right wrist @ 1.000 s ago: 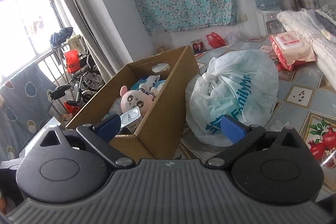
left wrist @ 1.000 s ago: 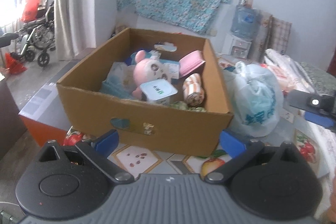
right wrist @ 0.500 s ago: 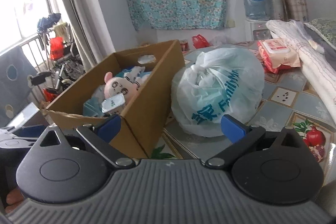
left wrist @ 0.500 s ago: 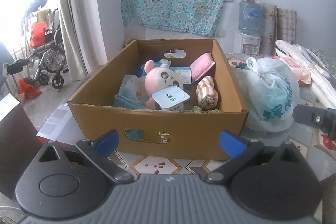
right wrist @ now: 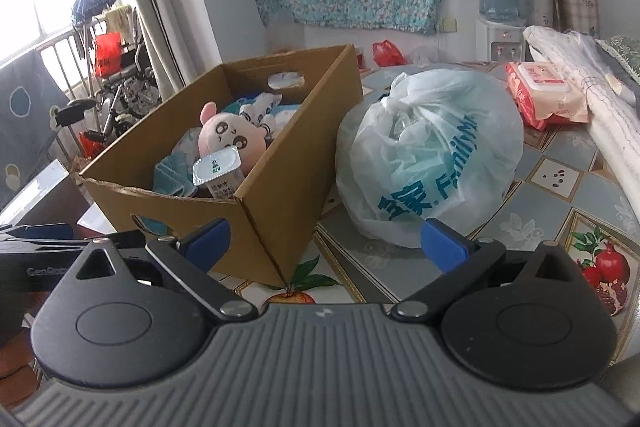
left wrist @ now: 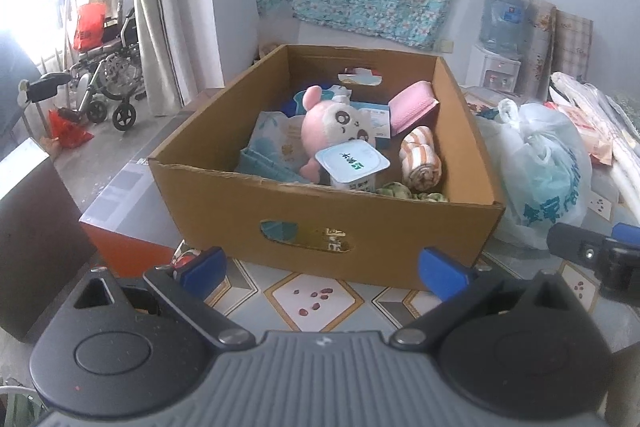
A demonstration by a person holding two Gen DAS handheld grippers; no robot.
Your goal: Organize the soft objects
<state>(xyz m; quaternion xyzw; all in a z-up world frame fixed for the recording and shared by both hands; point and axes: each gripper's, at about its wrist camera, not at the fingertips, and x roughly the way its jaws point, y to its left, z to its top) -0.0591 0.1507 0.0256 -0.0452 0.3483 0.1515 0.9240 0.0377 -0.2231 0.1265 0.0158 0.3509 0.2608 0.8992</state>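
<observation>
An open cardboard box (left wrist: pixel 328 223) (right wrist: pixel 280 163) stands on the patterned tabletop. Inside lie a pink plush toy (left wrist: pixel 336 127) (right wrist: pixel 232 133), a rolled orange-striped towel (left wrist: pixel 420 163), a pink sponge-like pad (left wrist: pixel 412 107), a white sealed cup (left wrist: pixel 352 167) (right wrist: pixel 218 171) and blue-white packets (left wrist: pixel 276 143). My left gripper (left wrist: pixel 322 269) hovers open in front of the box's near wall, nothing between its fingers. My right gripper (right wrist: pixel 324 241) is open too, facing the box's right corner and a tied white plastic bag (right wrist: pixel 432 151) (left wrist: pixel 544 167).
A pink wet-wipes pack (right wrist: pixel 544 93) and folded white bedding (right wrist: pixel 600 95) lie at the table's right. A water dispenser (right wrist: pixel 498 11) stands at the back wall. An orange and grey box (left wrist: pixel 124 219) sits left of the table, with a wheelchair (left wrist: pixel 108 79) by the window.
Both grippers have shifted view slightly: the left one now sits a little nearer the box front, the right one has swung left toward the box corner. Both stay open and empty.
</observation>
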